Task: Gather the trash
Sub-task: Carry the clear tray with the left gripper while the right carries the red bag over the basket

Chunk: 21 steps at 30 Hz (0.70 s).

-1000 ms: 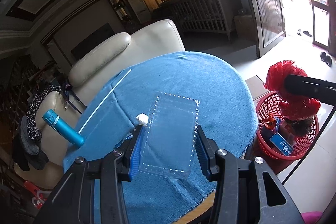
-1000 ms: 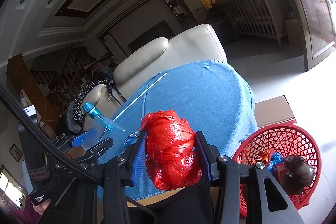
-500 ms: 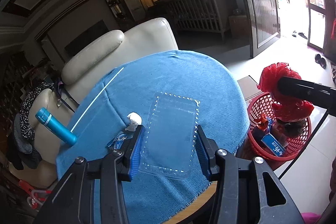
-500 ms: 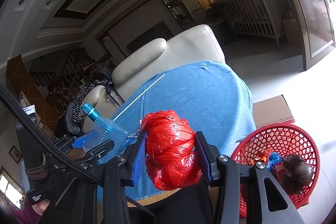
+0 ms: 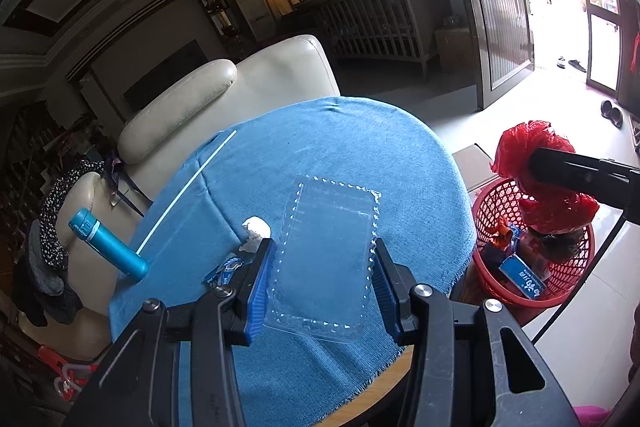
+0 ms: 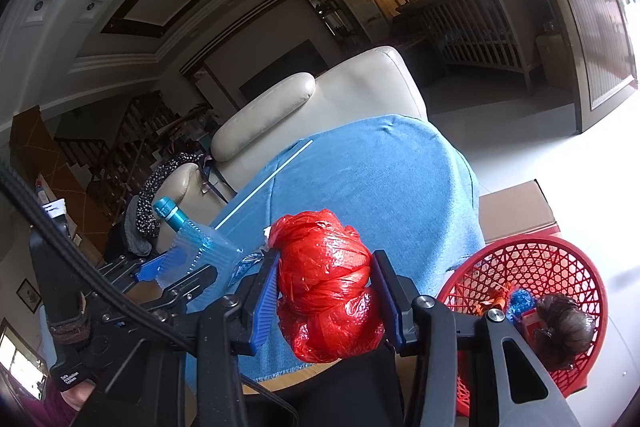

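The left gripper [image 5: 322, 273] pinched a clear rectangular plastic tray [image 5: 326, 259]; the right gripper [image 6: 326, 291] clamped a crumpled red plastic bag [image 6: 326, 287].

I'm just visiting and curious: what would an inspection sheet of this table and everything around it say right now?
Surface: round table under a blue cloth.
Job's things: clear plastic tray in the left gripper; red plastic bag in the right gripper; red basket on the floor, partly filled.
Clutter: crumpled white tissue, blue wrapper, white stick, blue flask.
Grippers: both clamped on their loads.
Cables: black cable at the left gripper.
Surroundings: cream armchair, cardboard box.
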Each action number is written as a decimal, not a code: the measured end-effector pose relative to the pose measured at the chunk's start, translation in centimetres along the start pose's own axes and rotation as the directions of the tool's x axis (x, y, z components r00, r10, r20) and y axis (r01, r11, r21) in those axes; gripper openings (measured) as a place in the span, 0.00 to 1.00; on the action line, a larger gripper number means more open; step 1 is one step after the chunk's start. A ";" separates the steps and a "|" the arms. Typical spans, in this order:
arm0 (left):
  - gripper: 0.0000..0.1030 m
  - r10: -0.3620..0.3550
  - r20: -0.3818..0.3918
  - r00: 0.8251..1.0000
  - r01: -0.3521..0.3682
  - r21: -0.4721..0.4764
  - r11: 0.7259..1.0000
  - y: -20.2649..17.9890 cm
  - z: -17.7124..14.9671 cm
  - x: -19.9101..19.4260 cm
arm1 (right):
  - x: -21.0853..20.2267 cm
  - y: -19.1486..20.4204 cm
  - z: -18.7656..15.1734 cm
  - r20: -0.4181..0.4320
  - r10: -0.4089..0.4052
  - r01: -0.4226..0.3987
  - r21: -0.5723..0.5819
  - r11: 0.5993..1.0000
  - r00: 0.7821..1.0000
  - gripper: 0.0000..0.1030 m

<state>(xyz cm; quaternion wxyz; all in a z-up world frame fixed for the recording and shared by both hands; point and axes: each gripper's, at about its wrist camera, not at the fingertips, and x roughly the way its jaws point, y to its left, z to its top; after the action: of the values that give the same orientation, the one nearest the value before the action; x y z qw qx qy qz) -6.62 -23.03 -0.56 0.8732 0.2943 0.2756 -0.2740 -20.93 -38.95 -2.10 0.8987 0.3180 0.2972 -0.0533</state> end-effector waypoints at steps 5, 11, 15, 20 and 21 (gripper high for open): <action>0.47 0.003 0.004 1.000 -0.003 0.004 1.000 -0.1 0.0 -0.2 | 0.0 0.0 0.0 0.000 -0.001 0.001 0.001 1.000 1.000 0.46; 0.47 0.005 0.005 1.000 -0.005 0.012 1.000 -0.4 0.1 -0.3 | -0.1 -0.2 0.0 0.002 -0.002 0.002 0.004 1.000 1.000 0.46; 0.47 0.003 0.005 1.000 -0.003 0.018 1.000 -0.7 0.2 -0.3 | -0.2 -0.5 -0.1 0.004 -0.005 0.005 0.007 1.000 1.000 0.46; 0.47 0.000 0.002 1.000 0.000 0.023 1.000 -0.8 0.3 -0.1 | -0.4 -0.9 -0.1 0.004 -0.009 0.009 0.017 1.000 1.000 0.46; 0.47 0.000 0.001 1.000 0.000 0.024 1.000 -0.9 0.3 -0.1 | -0.5 -1.0 -0.2 0.004 -0.010 0.010 0.020 1.000 1.000 0.46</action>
<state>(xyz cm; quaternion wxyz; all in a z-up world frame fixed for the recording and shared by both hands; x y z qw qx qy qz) -7.15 -23.80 -0.61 0.8698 0.3047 0.2716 -0.2773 -21.66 -39.67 -2.45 0.8958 0.3255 0.2963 -0.0614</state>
